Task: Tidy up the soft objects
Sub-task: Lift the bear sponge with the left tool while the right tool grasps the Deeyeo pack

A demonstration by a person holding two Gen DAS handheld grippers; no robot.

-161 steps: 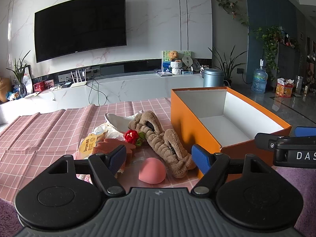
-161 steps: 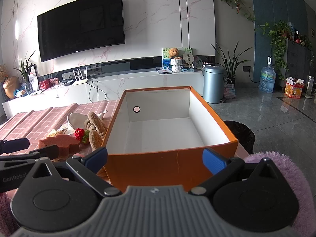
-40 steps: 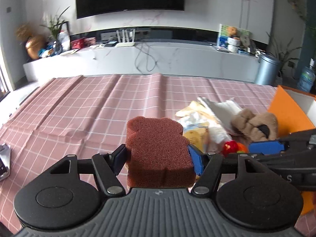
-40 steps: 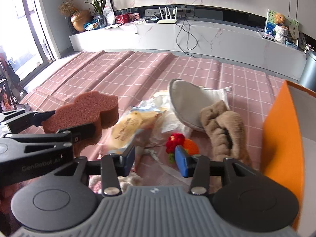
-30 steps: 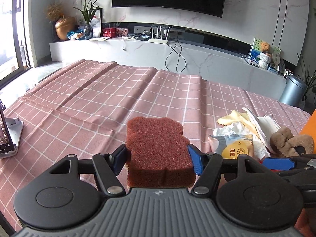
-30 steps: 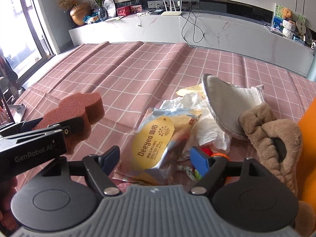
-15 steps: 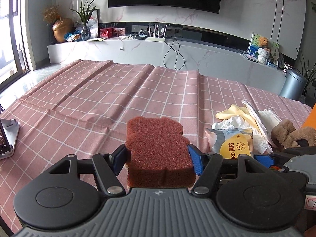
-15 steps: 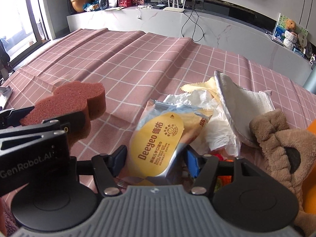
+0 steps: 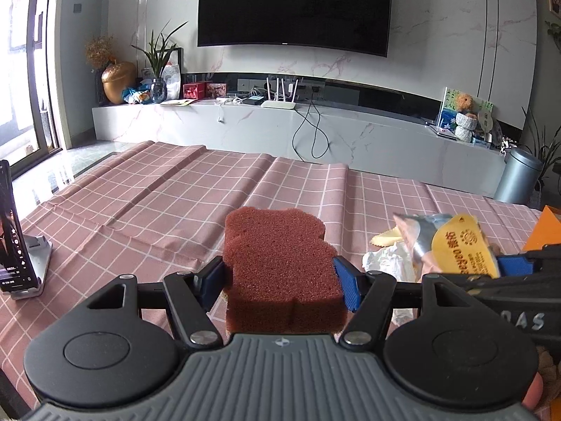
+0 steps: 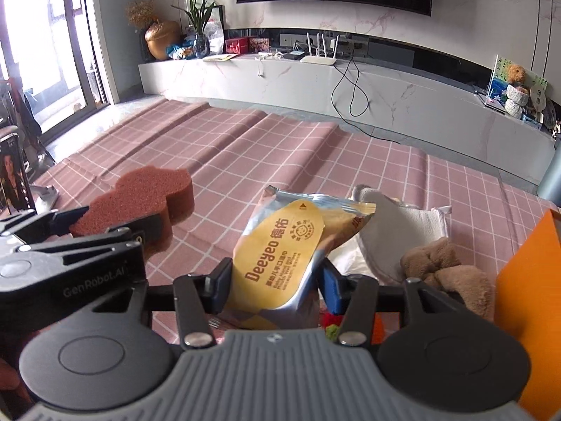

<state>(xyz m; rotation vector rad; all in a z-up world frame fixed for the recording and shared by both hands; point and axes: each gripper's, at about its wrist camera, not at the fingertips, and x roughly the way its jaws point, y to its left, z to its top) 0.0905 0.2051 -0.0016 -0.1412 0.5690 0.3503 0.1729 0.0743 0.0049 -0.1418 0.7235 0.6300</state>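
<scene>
My left gripper (image 9: 280, 282) is shut on a reddish-brown sponge (image 9: 280, 263) and holds it above the pink checked tablecloth (image 9: 168, 203). The sponge also shows at the left of the right wrist view (image 10: 140, 200). My right gripper (image 10: 275, 286) is shut on a silver and yellow wipes packet (image 10: 287, 256), lifted off the pile. The packet also shows at the right of the left wrist view (image 9: 452, 245). A brown plush headband (image 10: 448, 273), a grey-white cloth pad (image 10: 396, 231) and white tissue (image 9: 382, 263) lie on the cloth. The orange box (image 10: 529, 301) stands at the right edge.
A phone on a stand (image 9: 14, 242) sits at the table's left edge. A small red and green item (image 10: 331, 322) lies under the right gripper. Behind the table are a marble TV bench (image 9: 315, 129) and a grey bin (image 9: 519, 179).
My right gripper has closed on the wipes packet and lifted it off the pile. My left gripper still holds the sponge and has risen slightly.
</scene>
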